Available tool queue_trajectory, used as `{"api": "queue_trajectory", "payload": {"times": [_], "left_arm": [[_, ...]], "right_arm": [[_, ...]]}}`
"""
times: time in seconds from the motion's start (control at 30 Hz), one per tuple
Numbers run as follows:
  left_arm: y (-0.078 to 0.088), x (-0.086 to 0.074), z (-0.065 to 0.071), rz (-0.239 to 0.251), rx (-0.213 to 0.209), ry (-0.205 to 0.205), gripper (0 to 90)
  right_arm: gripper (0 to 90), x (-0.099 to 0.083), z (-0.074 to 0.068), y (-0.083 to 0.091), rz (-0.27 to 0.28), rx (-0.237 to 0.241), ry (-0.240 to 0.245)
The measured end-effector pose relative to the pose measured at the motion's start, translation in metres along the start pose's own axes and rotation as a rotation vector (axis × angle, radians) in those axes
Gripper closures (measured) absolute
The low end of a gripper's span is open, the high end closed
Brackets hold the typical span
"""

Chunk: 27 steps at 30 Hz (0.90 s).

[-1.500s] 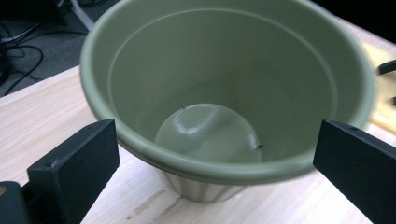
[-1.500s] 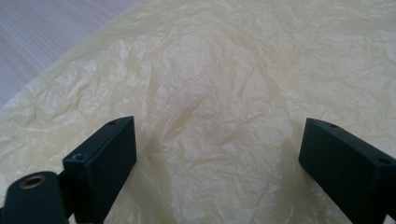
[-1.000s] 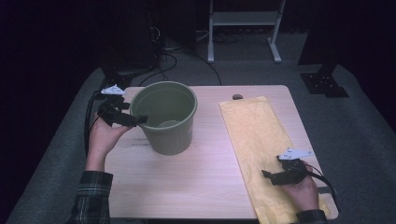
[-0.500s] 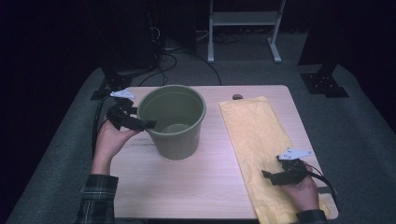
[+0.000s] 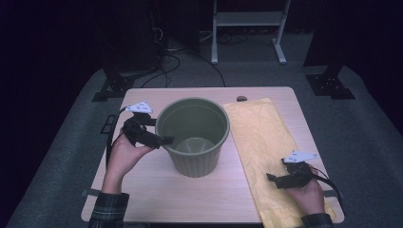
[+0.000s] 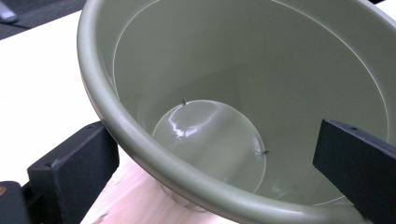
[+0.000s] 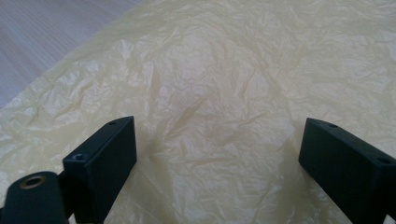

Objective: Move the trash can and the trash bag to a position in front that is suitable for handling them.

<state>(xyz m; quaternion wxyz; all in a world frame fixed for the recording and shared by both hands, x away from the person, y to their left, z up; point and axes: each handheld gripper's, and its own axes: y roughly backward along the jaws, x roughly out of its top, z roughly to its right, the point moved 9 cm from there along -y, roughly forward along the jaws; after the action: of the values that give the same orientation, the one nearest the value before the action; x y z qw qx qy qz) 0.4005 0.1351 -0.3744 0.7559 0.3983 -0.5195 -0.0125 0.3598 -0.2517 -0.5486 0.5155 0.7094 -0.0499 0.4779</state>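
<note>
A green bucket (image 5: 192, 137) stands upright on the wooden table (image 5: 157, 199), with a yellow plastic sheet (image 5: 266, 142) lying flat just to its right. The sheet runs from the far edge of the table to the near one.

The left claw (image 5: 161, 139) is at the bucket's left side, held in the person's left hand (image 5: 124, 154). Its jaws are spread wide and straddle the rim: in the left gripper view one jaw sits outside the wall, low beside the table, and the other is inside the bucket (image 6: 243, 93), with the rim passing between them. Neither jaw presses on the wall, so the claw has no hold on anything. Straight ahead of the jaws lies the bucket's round, shiny floor, which looks bare. A cable (image 5: 114, 133) trails back from this claw over the left edge of the table.

The right claw (image 5: 273, 179) is well apart from the bucket, low over the near end of the sheet, in the person's right hand (image 5: 311, 190). Its jaws are also wide apart and grip nothing. In the right gripper view the crinkled sheet (image 7: 210, 93) fills the space between and ahead of them, with bare wood off to the upper left. Whether the jaw tips touch the sheet cannot be told.
</note>
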Motion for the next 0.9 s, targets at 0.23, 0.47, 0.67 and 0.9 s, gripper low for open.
{"api": "queue_trajectory", "payload": {"times": [0.23,0.47,0.67,0.9], "left_arm": [[-0.005,-0.001,0.025,0.005,-0.021,-0.016,0.0],[-0.012,-0.001,0.048,0.007,-0.042,-0.040,0.0],[-0.008,0.002,0.045,0.024,-0.024,-0.046,0.0],[0.018,0.014,0.042,0.088,0.007,-0.060,0.0]], "right_arm": [[10.1,0.000,0.000,0.000,0.000,-0.001,0.001],[10.1,0.000,0.000,0.000,0.000,-0.001,0.002],[10.1,0.000,0.000,0.000,0.001,-0.003,-0.001],[10.2,0.000,0.000,0.000,0.000,-0.005,-0.002]]}}
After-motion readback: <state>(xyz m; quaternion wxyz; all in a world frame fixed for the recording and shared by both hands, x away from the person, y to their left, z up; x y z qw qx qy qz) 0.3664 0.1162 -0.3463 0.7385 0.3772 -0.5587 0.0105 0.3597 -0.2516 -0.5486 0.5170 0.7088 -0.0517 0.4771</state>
